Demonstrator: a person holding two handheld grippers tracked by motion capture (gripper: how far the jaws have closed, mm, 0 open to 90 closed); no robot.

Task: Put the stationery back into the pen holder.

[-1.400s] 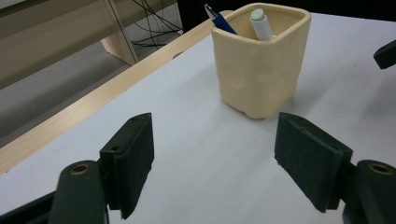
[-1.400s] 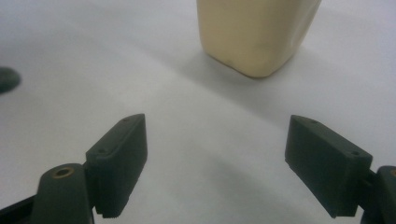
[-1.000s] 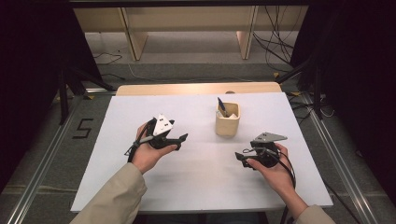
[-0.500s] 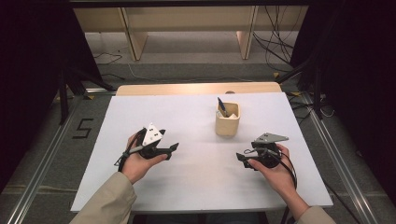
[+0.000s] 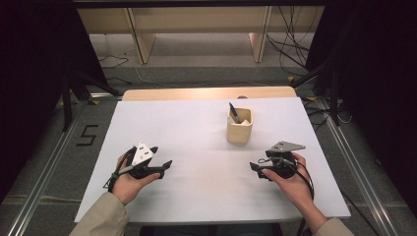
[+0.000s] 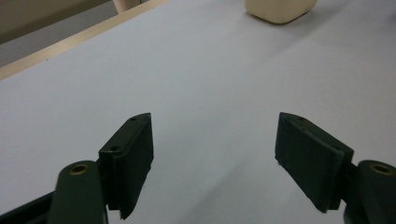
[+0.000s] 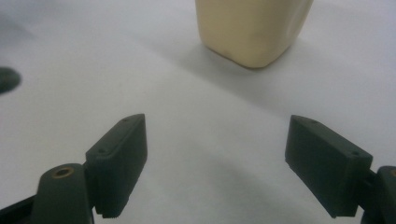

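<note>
Squarish matte beige cup [image 5: 239,129] on smooth white table [image 5: 196,128]

— What am I looking at on the tabletop [image 5: 196,128]?

— I see a small cream-coloured cup [image 5: 239,126], squarish with rounded corners, standing upright on the white sheet, right of centre and toward the far half.

— Anything in it?

— Yes. I can make out a dark pen [image 5: 234,112] leaning toward the far left, its tip above the rim, and something pale beside it that I can't identify.

— How does it look up close?

— In the right gripper view its base [image 7: 252,28] sits flat, blurred, casting a soft shadow. In the left gripper view I catch its bottom edge [image 6: 279,9].
</note>
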